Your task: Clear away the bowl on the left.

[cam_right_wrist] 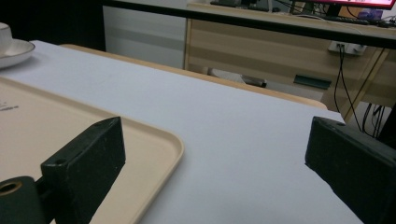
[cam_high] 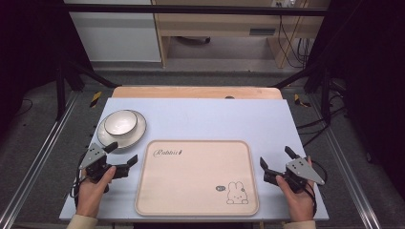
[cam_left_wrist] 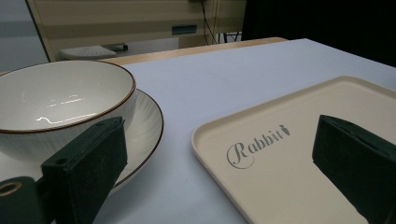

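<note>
Your left gripper (cam_high: 119, 154) sits at the tray's (cam_high: 196, 210) left edge, jaws wide apart, nothing between them. Right gripper (cam_high: 277, 160) is off the tray's right edge, also spread wide and empty. The bowl (cam_high: 121, 122) stands nested on the plate (cam_high: 135, 136), just ahead of the left gripper and slightly to its left, near the tray's far-left corner. In the left gripper view the bowl (cam_left_wrist: 56, 102) is close behind the left-hand jaw. Left hand is far nearer, so I'd take it with that one, reaching forward.
</note>
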Motion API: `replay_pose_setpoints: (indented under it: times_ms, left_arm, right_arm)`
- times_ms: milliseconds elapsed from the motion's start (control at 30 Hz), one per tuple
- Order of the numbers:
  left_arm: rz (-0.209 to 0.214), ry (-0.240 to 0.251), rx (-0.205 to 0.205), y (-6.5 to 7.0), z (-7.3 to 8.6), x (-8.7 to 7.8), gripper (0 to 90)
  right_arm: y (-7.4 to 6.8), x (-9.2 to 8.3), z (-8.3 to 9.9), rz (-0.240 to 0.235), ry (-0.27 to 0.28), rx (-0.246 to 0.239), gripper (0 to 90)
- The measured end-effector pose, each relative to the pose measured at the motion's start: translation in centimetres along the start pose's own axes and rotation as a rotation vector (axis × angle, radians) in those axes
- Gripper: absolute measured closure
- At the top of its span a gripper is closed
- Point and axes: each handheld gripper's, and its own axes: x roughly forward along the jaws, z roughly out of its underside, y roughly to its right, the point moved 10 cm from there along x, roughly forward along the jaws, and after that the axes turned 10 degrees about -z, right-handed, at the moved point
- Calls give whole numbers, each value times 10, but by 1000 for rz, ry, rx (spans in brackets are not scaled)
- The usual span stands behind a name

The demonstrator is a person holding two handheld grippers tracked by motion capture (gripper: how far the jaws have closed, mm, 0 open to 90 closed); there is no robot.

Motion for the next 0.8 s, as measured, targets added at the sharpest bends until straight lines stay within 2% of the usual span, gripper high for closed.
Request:
replay_pose_setpoints:
  times_ms: [100, 233, 333, 433, 467, 567, 667, 733, 800]
  left_arm:
    - [-12, 12, 3, -1, -5, -1, 32]
    - [-24, 6, 58, -6, -15, 0, 47]
    - [-35, 12, 50, -9, -21, 2, 47]
    - [-73, 3, 62, -21, -35, 9, 47]
    - [-73, 3, 62, -21, -35, 9, 47]
    - [-99, -5, 98, -31, -49, 15, 47]
    - [-114, -19, 95, -36, -55, 19, 47]
    - [-131, -20, 86, -47, -66, 25, 47]
    - [-140, -21, 84, -51, -69, 27, 47]
  right_arm:
    - [0, -1, -1, 9, -4, 4, 49]
    - [1, -2, 2, 6, -20, 4, 48]
    - [1, -3, 3, 7, -22, 6, 48]
    - [1, -2, 3, 10, -20, 8, 48]
    - [1, -2, 3, 10, -20, 8, 48]
    - [-2, 0, 3, 13, -24, -1, 48]
    - [-2, 0, 3, 17, -25, -7, 49]
    - [-2, 0, 2, 21, -20, -4, 52]
    - [-1, 0, 2, 22, -19, -2, 53]
